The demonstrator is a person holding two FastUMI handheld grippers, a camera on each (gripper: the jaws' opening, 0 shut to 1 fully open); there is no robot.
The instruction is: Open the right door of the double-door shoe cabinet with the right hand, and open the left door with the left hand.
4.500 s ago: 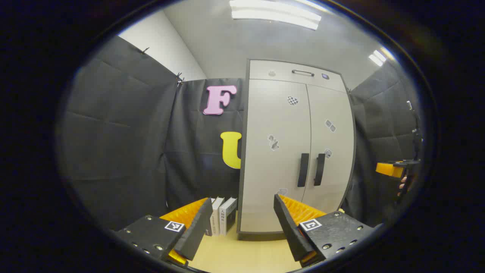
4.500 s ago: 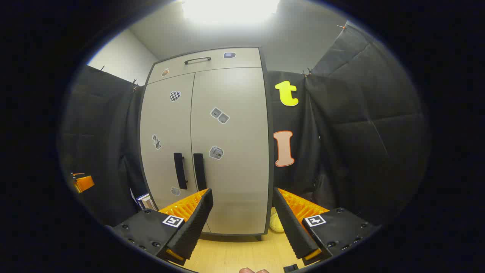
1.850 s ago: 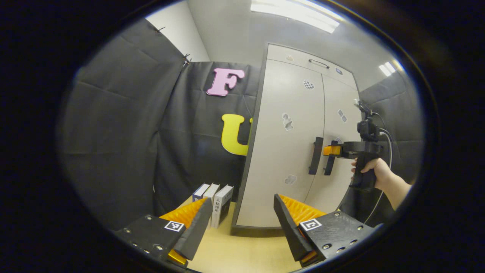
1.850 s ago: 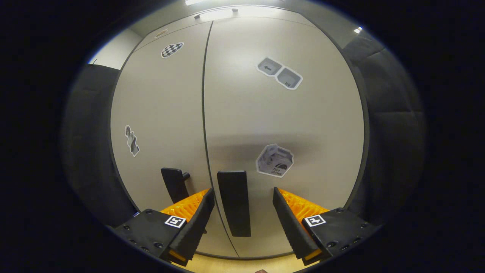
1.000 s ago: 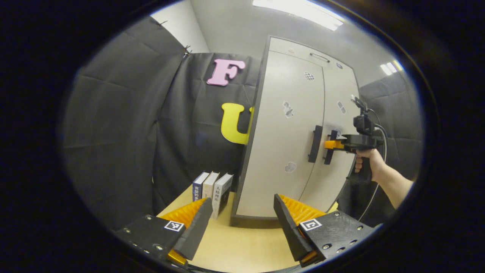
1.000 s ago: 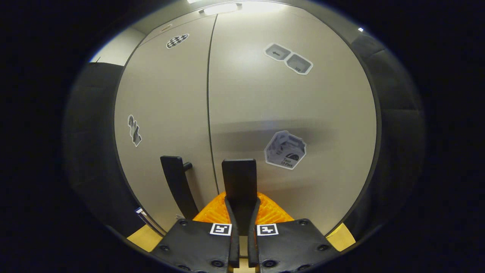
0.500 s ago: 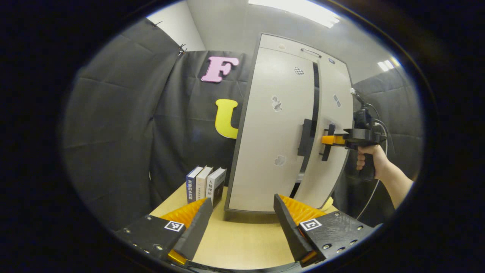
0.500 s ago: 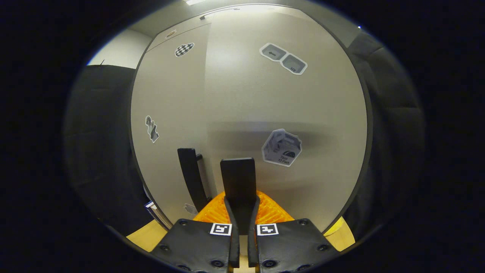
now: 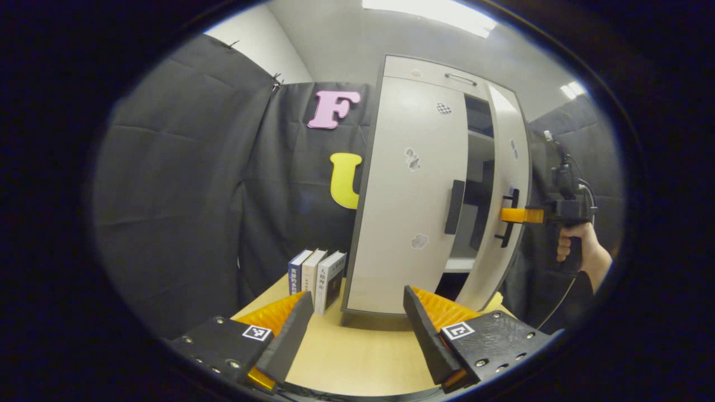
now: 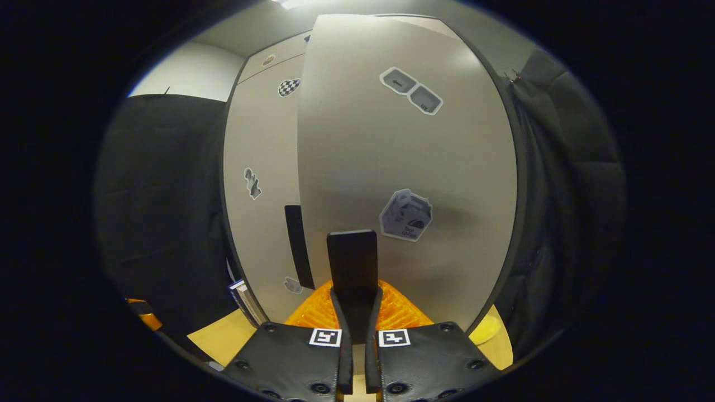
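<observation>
A pale grey shoe cabinet (image 9: 413, 190) stands on a wooden table. Its right door (image 10: 408, 167) is swung partly outward, and shelves (image 9: 479, 167) show in the gap. My right gripper (image 10: 353, 312) is shut on the right door's black handle (image 10: 352, 265); in the left gripper view the right gripper (image 9: 511, 215) is seen gripping it from the side, a hand behind it. The left door (image 9: 416, 184) is closed, its black handle (image 9: 454, 206) free. My left gripper (image 9: 357, 324) hangs open in front of the cabinet, well short of it.
Three books (image 9: 315, 273) stand upright left of the cabinet on the table (image 9: 357, 357). A yellow object (image 10: 485, 330) lies at the cabinet's right foot. Black cloth walls close in on both sides.
The right gripper closed on the right handle and has pulled the right door outward, widening the gap. The left gripper stays open and has barely moved.
</observation>
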